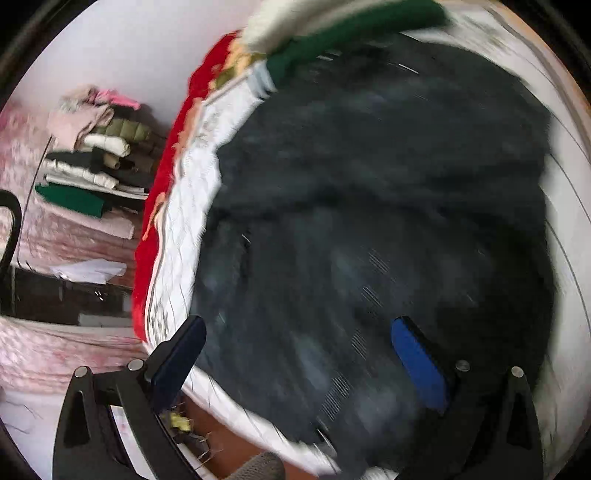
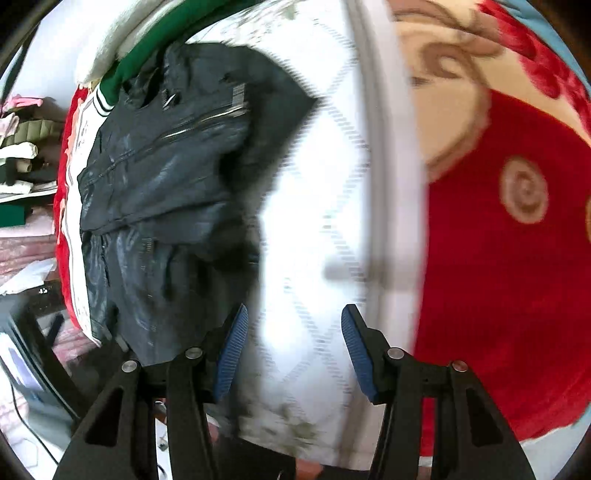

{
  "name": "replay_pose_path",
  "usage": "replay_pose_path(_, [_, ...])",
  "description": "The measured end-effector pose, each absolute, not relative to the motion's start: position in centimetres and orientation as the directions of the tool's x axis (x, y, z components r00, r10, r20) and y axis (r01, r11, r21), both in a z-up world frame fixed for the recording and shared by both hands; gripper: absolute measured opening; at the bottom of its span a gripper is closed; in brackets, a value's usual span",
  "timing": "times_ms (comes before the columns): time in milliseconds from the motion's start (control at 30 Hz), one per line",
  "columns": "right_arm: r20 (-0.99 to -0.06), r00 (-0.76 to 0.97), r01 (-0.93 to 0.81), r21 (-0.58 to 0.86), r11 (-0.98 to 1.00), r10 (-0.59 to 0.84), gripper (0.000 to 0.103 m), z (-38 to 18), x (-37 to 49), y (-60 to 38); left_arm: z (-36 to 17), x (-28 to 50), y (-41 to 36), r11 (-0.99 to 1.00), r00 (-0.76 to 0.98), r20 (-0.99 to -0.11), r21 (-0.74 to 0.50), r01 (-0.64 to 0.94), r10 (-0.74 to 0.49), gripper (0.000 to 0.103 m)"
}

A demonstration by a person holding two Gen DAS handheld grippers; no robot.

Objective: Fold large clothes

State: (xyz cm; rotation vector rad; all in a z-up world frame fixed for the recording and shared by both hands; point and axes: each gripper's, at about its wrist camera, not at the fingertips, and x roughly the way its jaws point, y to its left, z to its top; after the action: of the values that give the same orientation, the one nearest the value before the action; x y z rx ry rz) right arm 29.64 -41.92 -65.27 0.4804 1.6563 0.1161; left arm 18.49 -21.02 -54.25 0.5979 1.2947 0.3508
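Dark jacket [image 1: 369,221] (motion-blurred)

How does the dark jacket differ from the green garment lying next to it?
The dark jacket is navy with a sheen and silver zips; the green garment is matte, with no zips visible. The jacket lies spread across the white quilt; the green garment sits bunched at the jacket's collar end. Both rest on the bed.

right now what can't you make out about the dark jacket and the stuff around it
- Dark jacket, left wrist view: motion blur smears its details.
- Jacket's near hem, right wrist view: hidden behind the right gripper.
- Green garment, both views: cut off by the top edge.
- Clothes pile, left wrist view: too small to count.
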Motion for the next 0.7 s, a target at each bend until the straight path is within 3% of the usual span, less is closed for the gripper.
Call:
replay_pose_path(133, [-0.932, -0.072, 0.259, 0.327, 0.909, 0.356, 0.055, -66.6, 27.7, -46.7, -56.0, 13.9, -26.8, 0.784, 0.228, -0.799, 0.596, 0.172, 0.557, 0.103])
replay_pose_path(333, [-0.932, -0.065, 0.282, 0.326, 0.903, 0.357, 0.055, -68.5, 26.4, -50.4, -60.7, 11.6, -30.9, 0.698, 0.223, -0.732, 0.681, 0.219, 0.644, 0.103])
replay_pose_path(467, [-0.900, -0.008, 0.288, 0.415, 0.863, 0.436, 0.055, -69.5, 26.8, -50.4, -63.0, 13.5, -29.5, 0.685, 0.171, -0.701, 0.713, 0.151, 0.692, 0.103])
replay_pose_path(700, [-0.800, 0.104, 0.268, 0.594, 0.758, 0.590, 0.055, -70.8, 30.3, -47.9, -62.7, 17.0, -25.5, 0.740, 0.131, -0.736, 0.672, 0.022, 0.665, 0.103])
